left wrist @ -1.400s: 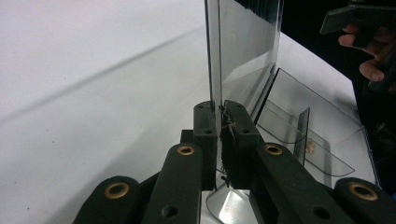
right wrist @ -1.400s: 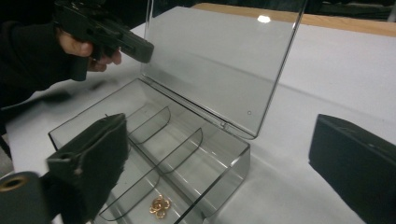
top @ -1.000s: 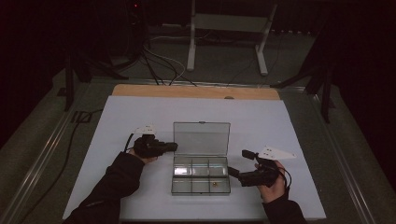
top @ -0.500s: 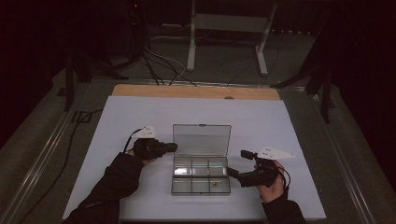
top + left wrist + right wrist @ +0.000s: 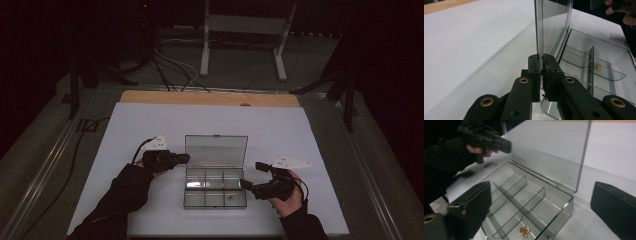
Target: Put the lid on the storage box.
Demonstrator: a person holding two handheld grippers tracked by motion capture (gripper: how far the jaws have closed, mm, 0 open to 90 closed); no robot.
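A clear plastic compartment box (image 5: 215,187) lies open on the white table, its lid (image 5: 216,150) standing upright. My left gripper (image 5: 184,159) is shut on the lid's left edge; in the left gripper view the jaws (image 5: 541,60) pinch the thin clear panel (image 5: 554,22). A small gold flower-shaped piece (image 5: 523,230) lies in a front compartment near the box's right end (image 5: 230,197). My right gripper (image 5: 252,175) is open at the box's right side. In the right gripper view (image 5: 541,187) its jaws stand wide, with the box's corner (image 5: 570,200) between them.
The white table top (image 5: 150,125) has a wooden strip (image 5: 210,98) along its far edge. Cables (image 5: 170,65) and a metal stand (image 5: 245,40) sit on the dark floor beyond. Metal rails (image 5: 50,155) run along the table's sides.
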